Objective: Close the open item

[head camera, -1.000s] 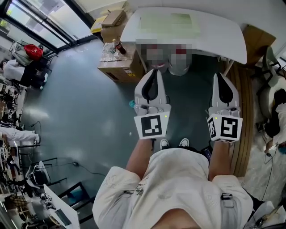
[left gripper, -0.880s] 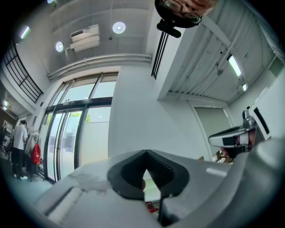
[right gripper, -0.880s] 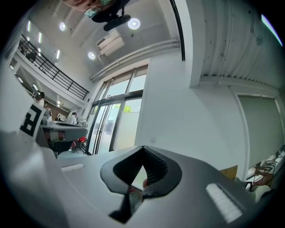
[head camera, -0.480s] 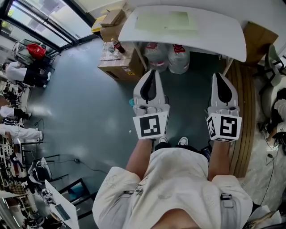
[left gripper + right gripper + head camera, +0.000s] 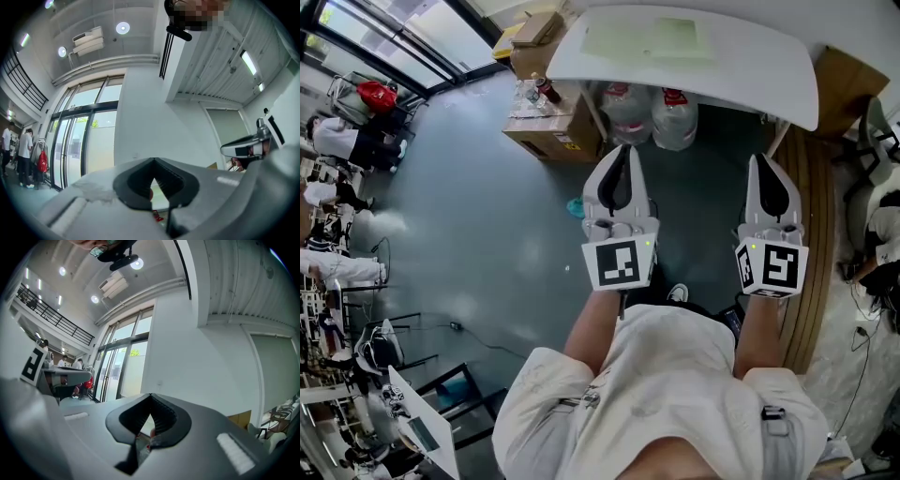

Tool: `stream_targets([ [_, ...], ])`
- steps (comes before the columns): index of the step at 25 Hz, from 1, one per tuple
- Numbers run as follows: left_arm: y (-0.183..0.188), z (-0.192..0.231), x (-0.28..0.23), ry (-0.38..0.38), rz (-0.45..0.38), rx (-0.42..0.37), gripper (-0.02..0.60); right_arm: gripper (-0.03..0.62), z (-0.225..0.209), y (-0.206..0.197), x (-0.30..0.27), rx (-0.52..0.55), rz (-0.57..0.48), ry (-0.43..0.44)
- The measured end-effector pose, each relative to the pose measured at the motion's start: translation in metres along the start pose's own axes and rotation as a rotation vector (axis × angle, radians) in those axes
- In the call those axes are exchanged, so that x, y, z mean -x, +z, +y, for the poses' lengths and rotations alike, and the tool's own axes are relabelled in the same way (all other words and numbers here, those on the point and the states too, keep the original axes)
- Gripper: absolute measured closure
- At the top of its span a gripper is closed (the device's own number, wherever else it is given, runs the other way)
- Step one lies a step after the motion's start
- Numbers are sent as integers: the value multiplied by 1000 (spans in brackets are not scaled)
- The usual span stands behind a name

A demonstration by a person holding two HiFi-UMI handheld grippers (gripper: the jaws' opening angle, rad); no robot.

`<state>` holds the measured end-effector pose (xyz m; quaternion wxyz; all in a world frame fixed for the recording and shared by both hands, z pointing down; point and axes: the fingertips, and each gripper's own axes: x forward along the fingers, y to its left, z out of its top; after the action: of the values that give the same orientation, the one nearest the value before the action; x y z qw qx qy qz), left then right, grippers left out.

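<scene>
Pale green flat item (image 5: 647, 39) lies on the white table (image 5: 741, 75), at 12 o'clock; I cannot tell if it is open.
Below it, towards 6 o'clock, the left gripper (image 5: 623, 150) and the right gripper (image 5: 764, 159) hang over the floor, both with jaws pressed together and holding nothing.

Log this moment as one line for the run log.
left gripper: shut, empty | right gripper: shut, empty | both held short of white table | contact: none

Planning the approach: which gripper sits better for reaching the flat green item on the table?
Left, probably: the left gripper points nearly straight at the green item; the right gripper aims beside it.
</scene>
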<state>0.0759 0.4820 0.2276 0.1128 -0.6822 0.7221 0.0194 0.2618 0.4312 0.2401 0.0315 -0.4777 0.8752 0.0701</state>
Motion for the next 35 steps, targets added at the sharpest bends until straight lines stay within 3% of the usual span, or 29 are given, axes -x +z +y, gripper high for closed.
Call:
stream_targets([
  [14,-12,35,-57,2,-25,25,580,592,3,0,-67,48,-12,3],
  [35,-60,151,-189,30,1,73,580,592,35,-18,-248,103,26,21],
])
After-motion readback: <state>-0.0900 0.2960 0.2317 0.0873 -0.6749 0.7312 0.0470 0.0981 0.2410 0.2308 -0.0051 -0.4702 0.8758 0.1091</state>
